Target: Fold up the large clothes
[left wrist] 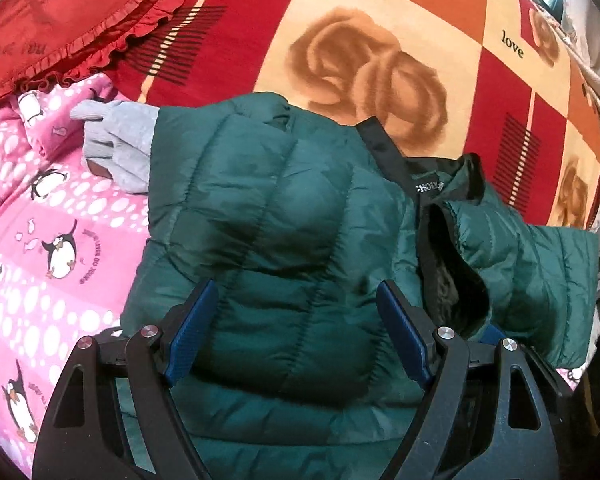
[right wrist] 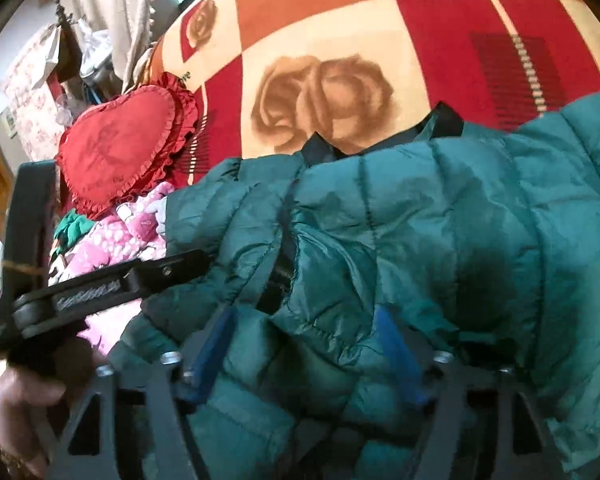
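A dark green quilted puffer jacket (left wrist: 260,208) lies bunched on the bed, its black-lined collar (left wrist: 432,184) toward the right. My left gripper (left wrist: 298,320) sits low over the jacket's body with its blue pads (left wrist: 194,324) wide apart and a padded bulge between them; the pads do not squeeze it. In the right wrist view the jacket (right wrist: 440,220) fills the lower right. My right gripper (right wrist: 304,344) stands open over a folded edge of it, green fabric lying between the pads. The left tool's black frame (right wrist: 100,284) crosses the left side, held by a hand (right wrist: 16,400).
The bed cover (left wrist: 360,72) has red, orange and cream squares with roses. A red heart-shaped frilled pillow (left wrist: 60,12) lies at the far left, above a pink penguin blanket (left wrist: 40,240). A grey knit piece (left wrist: 116,140) rests at the jacket's left edge. Curtains and clutter (right wrist: 100,20) stand beyond the bed.
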{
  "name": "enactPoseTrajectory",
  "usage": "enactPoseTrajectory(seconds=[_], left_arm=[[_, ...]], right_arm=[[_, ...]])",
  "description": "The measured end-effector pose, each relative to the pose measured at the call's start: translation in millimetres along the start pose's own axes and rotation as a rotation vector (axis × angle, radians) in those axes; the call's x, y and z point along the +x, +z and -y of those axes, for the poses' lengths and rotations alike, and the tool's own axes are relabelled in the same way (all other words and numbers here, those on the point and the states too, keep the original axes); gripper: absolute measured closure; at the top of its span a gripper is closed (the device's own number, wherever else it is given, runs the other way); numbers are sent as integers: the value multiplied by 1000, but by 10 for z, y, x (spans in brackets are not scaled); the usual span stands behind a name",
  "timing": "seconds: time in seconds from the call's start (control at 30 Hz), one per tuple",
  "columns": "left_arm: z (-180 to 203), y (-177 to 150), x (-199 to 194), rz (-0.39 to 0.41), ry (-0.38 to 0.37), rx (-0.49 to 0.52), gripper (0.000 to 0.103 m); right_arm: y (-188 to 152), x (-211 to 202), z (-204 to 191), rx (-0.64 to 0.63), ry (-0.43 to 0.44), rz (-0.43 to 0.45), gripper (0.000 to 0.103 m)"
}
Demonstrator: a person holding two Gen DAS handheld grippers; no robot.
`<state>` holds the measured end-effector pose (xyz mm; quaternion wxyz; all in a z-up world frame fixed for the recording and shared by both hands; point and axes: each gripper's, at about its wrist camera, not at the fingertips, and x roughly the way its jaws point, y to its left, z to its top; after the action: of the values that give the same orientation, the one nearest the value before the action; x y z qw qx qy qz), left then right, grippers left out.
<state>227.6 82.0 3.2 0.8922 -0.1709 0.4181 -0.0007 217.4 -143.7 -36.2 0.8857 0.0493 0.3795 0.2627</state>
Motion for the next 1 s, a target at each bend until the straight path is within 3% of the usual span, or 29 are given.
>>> enactPoseTrajectory(seconds=[0.1, 0.2, 0.43, 0.53, 0.7, 0.77, 0.8, 0.9, 1.0], left_arm=[[9, 16, -52, 20, -30, -7, 21], [75, 20, -114, 35, -98, 6, 21], [520, -64, -206, 74, -375, 128, 21], [730, -76, -68, 47, -430, 172, 21], [938, -132, 165, 17, -422, 221, 24], [972, -160, 222, 10, -406, 241, 57], [975, -161, 268, -14, -410, 242, 90], [881, -184, 332, -24, -375, 209, 95], [739, -146, 224, 14, -341, 165, 95]], right_arm=[[-25, -206, -54, -41, -25, -6, 30], [-76, -404, -95, -110, -125, -2, 30], [-133, -1030, 95, -208, -437, 160, 30], [-135, -1285, 457, -106, -532, 205, 30], [-181, -1523, 981, 96, -552, 203, 30], [-199, -1558, 1087, 149, -539, 201, 30], [-205, -1584, 1135, 172, -534, 204, 30], [-203, -1631, 1174, 188, -549, 212, 30], [-190, -1612, 1165, 177, -575, 204, 30]])
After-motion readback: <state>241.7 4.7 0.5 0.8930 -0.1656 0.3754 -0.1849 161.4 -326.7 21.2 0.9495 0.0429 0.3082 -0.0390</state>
